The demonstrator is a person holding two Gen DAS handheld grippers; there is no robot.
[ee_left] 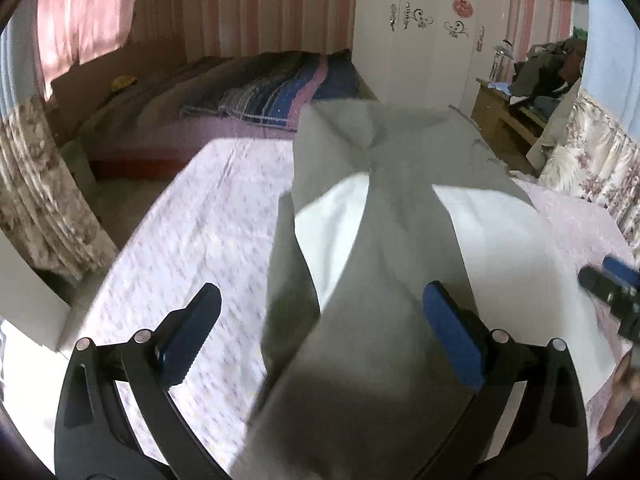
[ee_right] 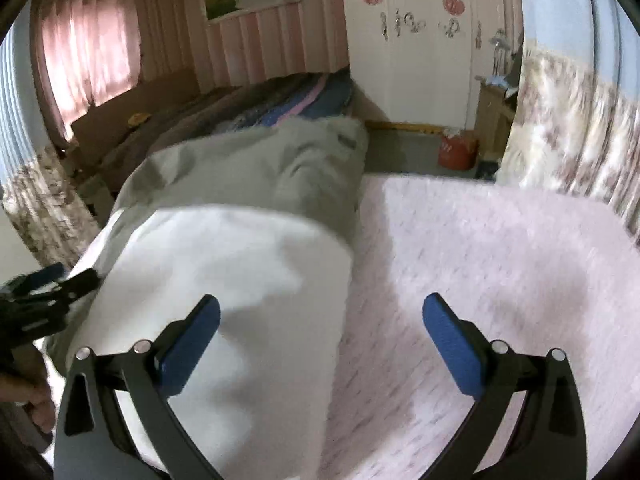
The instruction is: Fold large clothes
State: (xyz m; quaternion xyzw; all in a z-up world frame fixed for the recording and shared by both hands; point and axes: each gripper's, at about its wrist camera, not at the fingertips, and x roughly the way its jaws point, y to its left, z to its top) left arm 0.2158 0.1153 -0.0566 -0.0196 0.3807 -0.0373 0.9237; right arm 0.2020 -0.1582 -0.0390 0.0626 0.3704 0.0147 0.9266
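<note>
A large grey and white garment [ee_left: 376, 240] lies lengthwise on the pink floral bed sheet [ee_left: 192, 232]. In the left wrist view a grey strip of it runs down between my left gripper's [ee_left: 324, 332] blue pads, which stand wide apart and open above the cloth. In the right wrist view the garment [ee_right: 240, 264] shows a white near part and a grey far part. My right gripper [ee_right: 320, 344] is open over its right edge, the left pad over white cloth, the right pad over bare sheet [ee_right: 500, 264]. The right gripper [ee_left: 612, 292] also shows at the left view's right edge.
A second bed with a striped blanket [ee_left: 256, 96] stands beyond. A white wardrobe [ee_left: 420, 40] is at the back, a cluttered wooden desk [ee_left: 516, 112] to its right. A red container [ee_right: 458, 152] sits on the floor. Floral curtains [ee_right: 576, 128] hang at the right.
</note>
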